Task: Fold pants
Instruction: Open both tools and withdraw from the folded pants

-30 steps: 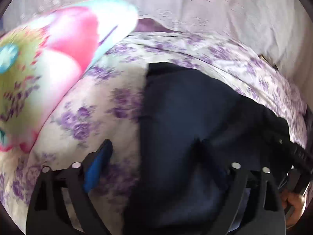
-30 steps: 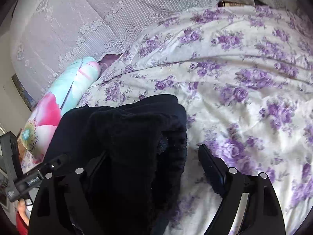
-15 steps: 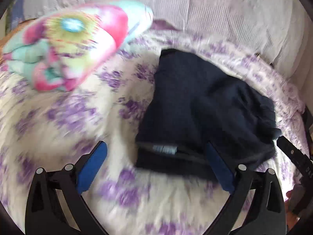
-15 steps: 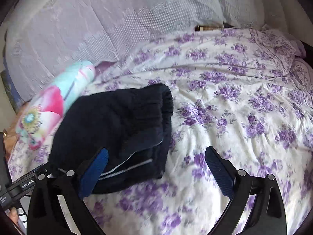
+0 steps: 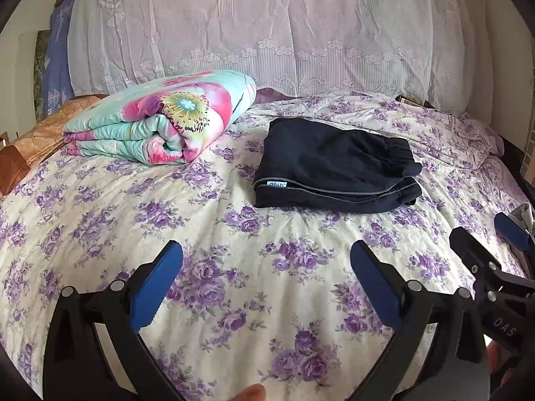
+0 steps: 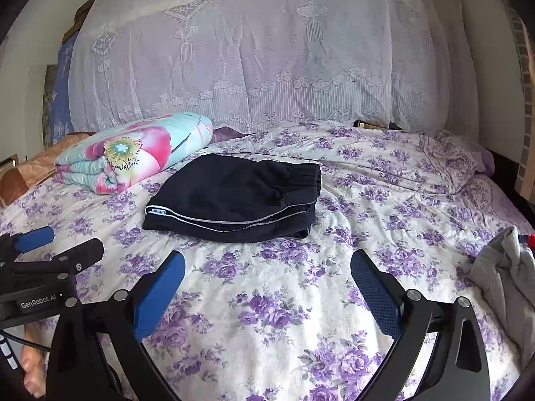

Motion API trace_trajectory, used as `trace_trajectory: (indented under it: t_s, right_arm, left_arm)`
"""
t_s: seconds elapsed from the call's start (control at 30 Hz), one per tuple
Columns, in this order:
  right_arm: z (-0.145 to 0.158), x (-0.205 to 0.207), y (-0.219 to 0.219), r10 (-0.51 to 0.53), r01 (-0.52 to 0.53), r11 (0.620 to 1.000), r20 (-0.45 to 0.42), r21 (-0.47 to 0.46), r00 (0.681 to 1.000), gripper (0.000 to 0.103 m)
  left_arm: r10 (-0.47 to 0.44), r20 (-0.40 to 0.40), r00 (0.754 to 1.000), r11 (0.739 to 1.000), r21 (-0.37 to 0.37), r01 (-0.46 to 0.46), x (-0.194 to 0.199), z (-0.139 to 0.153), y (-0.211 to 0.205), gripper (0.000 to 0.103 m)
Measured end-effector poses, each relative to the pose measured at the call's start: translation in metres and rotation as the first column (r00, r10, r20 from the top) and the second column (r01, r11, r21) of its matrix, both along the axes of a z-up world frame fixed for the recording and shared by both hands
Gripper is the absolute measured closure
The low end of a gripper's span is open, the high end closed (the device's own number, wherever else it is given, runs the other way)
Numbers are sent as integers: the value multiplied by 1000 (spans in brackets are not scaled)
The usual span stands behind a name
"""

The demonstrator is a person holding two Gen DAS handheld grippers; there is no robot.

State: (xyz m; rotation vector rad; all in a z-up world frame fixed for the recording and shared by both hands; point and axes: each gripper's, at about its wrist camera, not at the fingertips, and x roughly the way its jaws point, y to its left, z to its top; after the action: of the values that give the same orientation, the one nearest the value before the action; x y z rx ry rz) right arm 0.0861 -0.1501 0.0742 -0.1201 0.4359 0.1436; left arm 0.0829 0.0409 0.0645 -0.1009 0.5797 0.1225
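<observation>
The dark navy pants (image 5: 334,163) lie folded into a compact stack on the floral bedsheet (image 5: 234,234); they also show in the right wrist view (image 6: 234,197). A grey stripe and a small label run along the near edge. My left gripper (image 5: 265,274) is open and empty, well short of the pants. My right gripper (image 6: 267,280) is open and empty, also in front of the pants. Each gripper shows at the edge of the other's view, the right one (image 5: 495,267) and the left one (image 6: 43,260).
A rolled colourful floral blanket (image 5: 160,123) lies left of the pants. A lace-covered headboard (image 5: 267,33) stands behind. A grey garment (image 6: 508,277) lies at the right bed edge. An orange-brown cloth (image 5: 33,140) sits at far left.
Both grippers have let go of the pants and pulled back toward the near side of the bed. The pants now lie folded on the sheet.
</observation>
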Motion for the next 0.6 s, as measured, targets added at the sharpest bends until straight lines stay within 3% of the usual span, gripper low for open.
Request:
trace_trajectory:
  t_s: [0.13,0.6]
  right_arm:
    - [-2,2,8,23,-24,999,-16,-32,1000,4]
    - [-10,17,1,52,-49,998,-99,30,994,4]
  left_arm:
    - [10,15,1000,999,50,-10,-1,-1,-4,5]
    - [-16,51,999,994,106,10,-3,3,-14,5]
